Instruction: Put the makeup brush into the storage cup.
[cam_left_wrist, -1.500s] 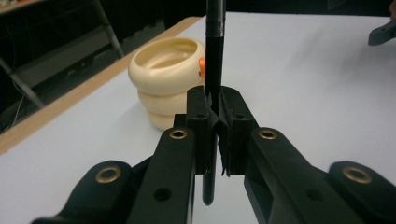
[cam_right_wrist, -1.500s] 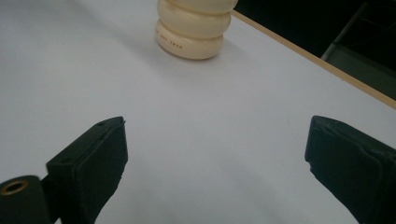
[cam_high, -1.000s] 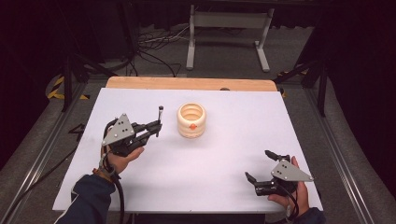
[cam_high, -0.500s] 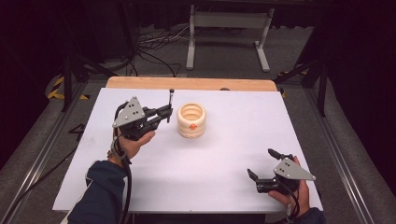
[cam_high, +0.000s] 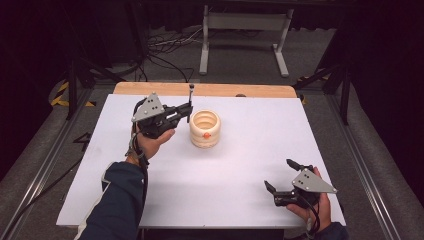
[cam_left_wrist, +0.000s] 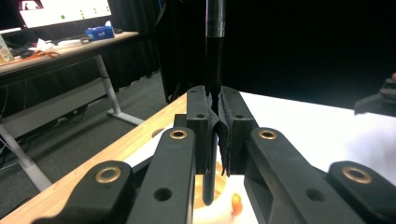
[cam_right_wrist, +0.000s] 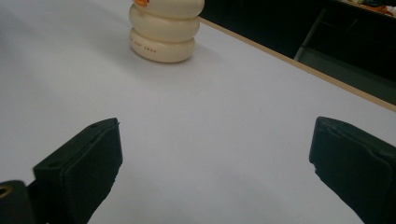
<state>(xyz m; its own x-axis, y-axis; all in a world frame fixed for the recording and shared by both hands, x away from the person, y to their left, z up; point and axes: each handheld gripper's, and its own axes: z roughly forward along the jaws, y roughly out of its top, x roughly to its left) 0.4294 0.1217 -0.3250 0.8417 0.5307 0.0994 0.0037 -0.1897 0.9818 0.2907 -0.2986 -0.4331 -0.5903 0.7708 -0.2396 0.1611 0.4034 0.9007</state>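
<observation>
A cream ribbed holder (cam_high: 205, 129) with a small orange mark on its front stands at the middle back of the white table (cam_high: 225, 200). My left gripper (cam_high: 188, 111) hovers just left of the holder's rim, shut on a thin black rod (cam_high: 191, 95) that stands upright. In the left gripper view the rod (cam_left_wrist: 214, 56) runs down between the closed pads, and its lower end hangs over the holder's opening (cam_left_wrist: 217, 212). My right gripper (cam_high: 279, 174) rests open near the front right edge. Nothing lies between its jaws (cam_right_wrist: 215, 163), and the holder (cam_right_wrist: 163, 32) stands far ahead of them.
A strip of bare wood (cam_high: 225, 90) runs along the table's back edge. Behind it on the floor are a metal stand (cam_high: 245, 22) and cables (cam_high: 165, 55). The left gripper view shows a desk (cam_left_wrist: 60, 51) with a monitor off to the side.
My left gripper has carried the rod up and away from me to the right, from left of the holder to beside its rim. The right gripper has stayed in place.
</observation>
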